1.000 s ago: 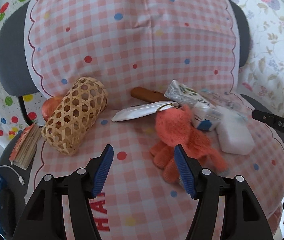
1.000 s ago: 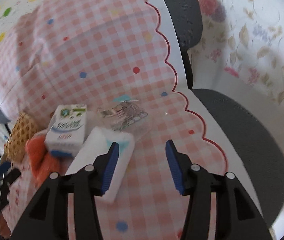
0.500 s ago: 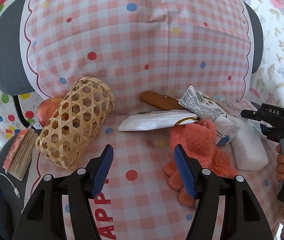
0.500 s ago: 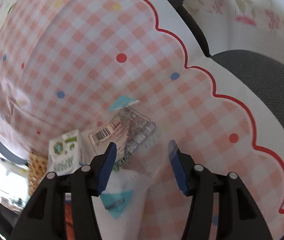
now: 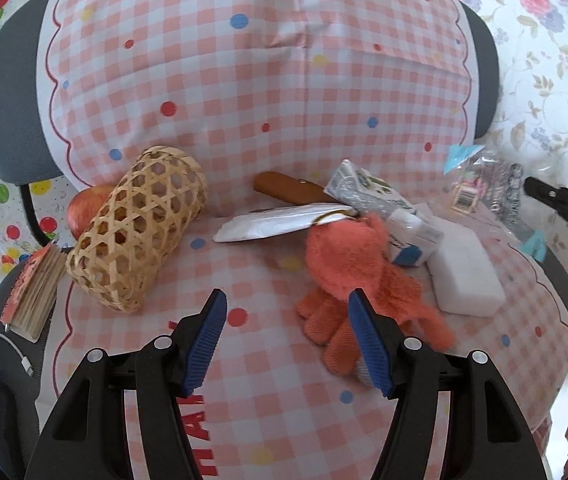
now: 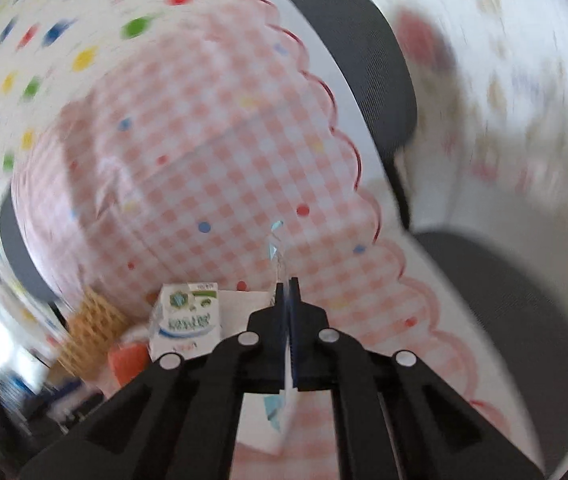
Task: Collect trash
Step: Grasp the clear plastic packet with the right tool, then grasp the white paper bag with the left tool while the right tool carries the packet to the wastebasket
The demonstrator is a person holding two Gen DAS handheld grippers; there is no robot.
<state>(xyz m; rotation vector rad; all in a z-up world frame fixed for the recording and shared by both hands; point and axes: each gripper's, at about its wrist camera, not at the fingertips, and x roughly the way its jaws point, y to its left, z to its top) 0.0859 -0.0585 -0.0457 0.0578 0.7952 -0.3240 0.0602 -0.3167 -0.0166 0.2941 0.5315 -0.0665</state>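
Clear plastic wrapper lifted at seat's right edge.
Crumpled, barcode label, teal corner; flattened milk carton and white foil packet lie mid-cloth.

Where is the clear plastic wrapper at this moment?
In the left wrist view the clear wrapper is at far right, lifted above the white block, pinched by the right gripper.
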